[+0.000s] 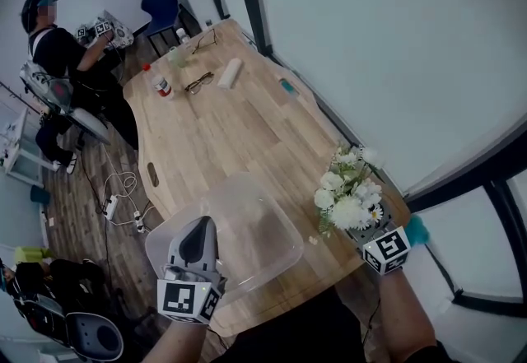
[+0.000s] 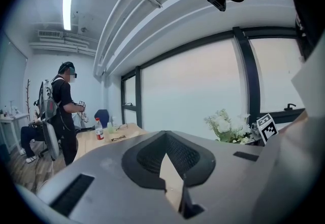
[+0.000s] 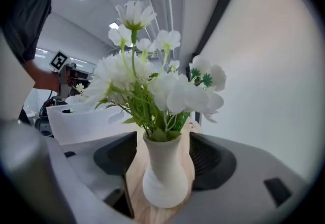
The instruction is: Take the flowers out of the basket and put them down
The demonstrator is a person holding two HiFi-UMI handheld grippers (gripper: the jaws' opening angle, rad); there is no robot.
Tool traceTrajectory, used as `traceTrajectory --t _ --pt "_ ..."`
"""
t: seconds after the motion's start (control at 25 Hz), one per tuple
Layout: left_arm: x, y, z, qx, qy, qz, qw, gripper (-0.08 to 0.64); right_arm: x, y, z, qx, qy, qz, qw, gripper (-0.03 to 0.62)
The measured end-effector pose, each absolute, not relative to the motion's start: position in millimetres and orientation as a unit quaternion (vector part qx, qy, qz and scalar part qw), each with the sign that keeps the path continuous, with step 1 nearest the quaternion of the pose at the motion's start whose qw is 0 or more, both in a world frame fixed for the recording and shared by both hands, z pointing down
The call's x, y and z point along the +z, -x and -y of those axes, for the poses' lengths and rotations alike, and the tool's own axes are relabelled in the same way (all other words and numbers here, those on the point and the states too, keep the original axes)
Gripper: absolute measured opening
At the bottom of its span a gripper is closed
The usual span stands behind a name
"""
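A bunch of white flowers (image 1: 350,193) stands in a small white vase (image 3: 163,177) on the wooden table's near right corner. My right gripper (image 1: 365,227) is open around the vase: its pads flank the vase body without pressing it. The flowers (image 3: 152,81) rise above the jaws. A translucent plastic basket (image 1: 247,188) sits at the table's near edge, left of the flowers, and looks empty. My left gripper (image 1: 198,239) is at the basket's left rim, jaws closed to a thin slit on it. In the left gripper view the flowers (image 2: 223,125) show at the right.
The table (image 1: 239,135) runs away from me along a window wall on the right. At its far end lie a bottle (image 1: 162,86), glasses (image 1: 198,82), a white roll (image 1: 230,72) and a teal object (image 1: 288,88). A person (image 1: 62,53) works there beside a blue chair (image 1: 160,3).
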State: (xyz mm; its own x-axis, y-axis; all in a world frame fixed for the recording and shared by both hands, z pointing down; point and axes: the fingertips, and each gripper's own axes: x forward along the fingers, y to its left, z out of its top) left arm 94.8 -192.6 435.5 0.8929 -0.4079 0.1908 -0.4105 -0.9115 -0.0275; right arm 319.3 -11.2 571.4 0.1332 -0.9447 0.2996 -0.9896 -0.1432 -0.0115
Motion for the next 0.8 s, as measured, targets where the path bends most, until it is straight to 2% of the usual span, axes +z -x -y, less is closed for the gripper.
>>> traceTrajectory --t 0.6,0.8 --pt "407.5 -72.4 185.9 0.062 -0.975 0.213 0.008 0.005 533.1 -304.0 -28.9 0.105 -0.767 0.624 0.105 0.319" --pt "413.4 -65.2 176.9 0.062 -0.977 0.203 0.012 0.005 513.0 -298.1 -47.2 0.091 -0.792 0.600 0.072 0.318"
